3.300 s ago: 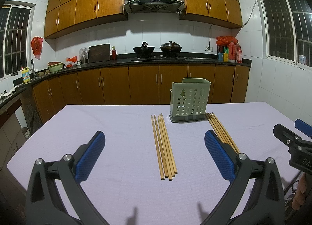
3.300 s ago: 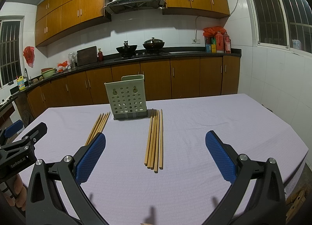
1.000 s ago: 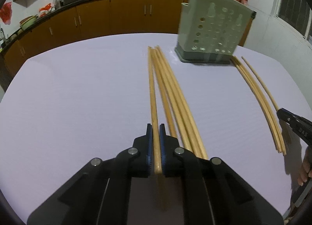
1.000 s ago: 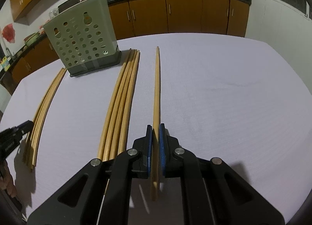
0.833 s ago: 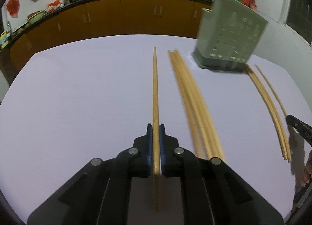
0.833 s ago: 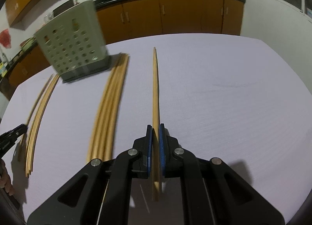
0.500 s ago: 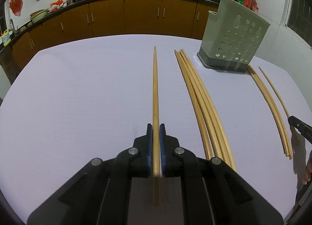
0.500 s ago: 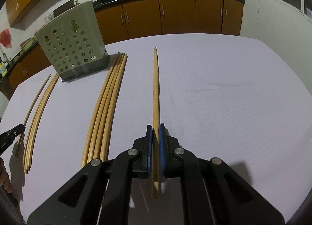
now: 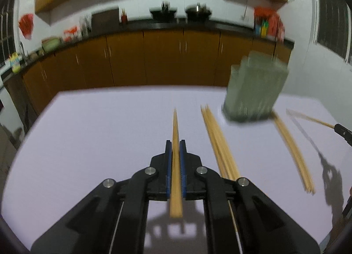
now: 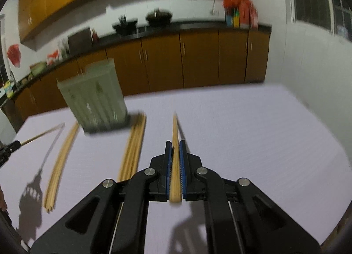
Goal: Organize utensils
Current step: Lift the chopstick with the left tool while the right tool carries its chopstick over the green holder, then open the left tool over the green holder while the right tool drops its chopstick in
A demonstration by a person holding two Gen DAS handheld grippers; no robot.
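My left gripper (image 9: 175, 143) is shut on one wooden chopstick (image 9: 175, 130) and holds it above the table. My right gripper (image 10: 175, 143) is shut on another chopstick (image 10: 175, 130), also lifted. A green perforated utensil holder (image 9: 255, 91) stands on the table; it also shows in the right wrist view (image 10: 96, 97). One bundle of chopsticks (image 9: 216, 139) lies left of the holder and another bundle (image 9: 292, 148) lies right of it. The right gripper's tip (image 9: 342, 129) with its chopstick shows at the right edge of the left wrist view.
The table has a lilac cloth (image 9: 99, 132). Brown kitchen cabinets (image 9: 162, 60) and a dark counter with pots run along the back wall. A white tiled wall and a window are on the right (image 10: 308, 44).
Both grippers have risen and tilted up with their chopsticks, so the table looks farther and the cabinets fill more of the view. The picture is blurred by motion.
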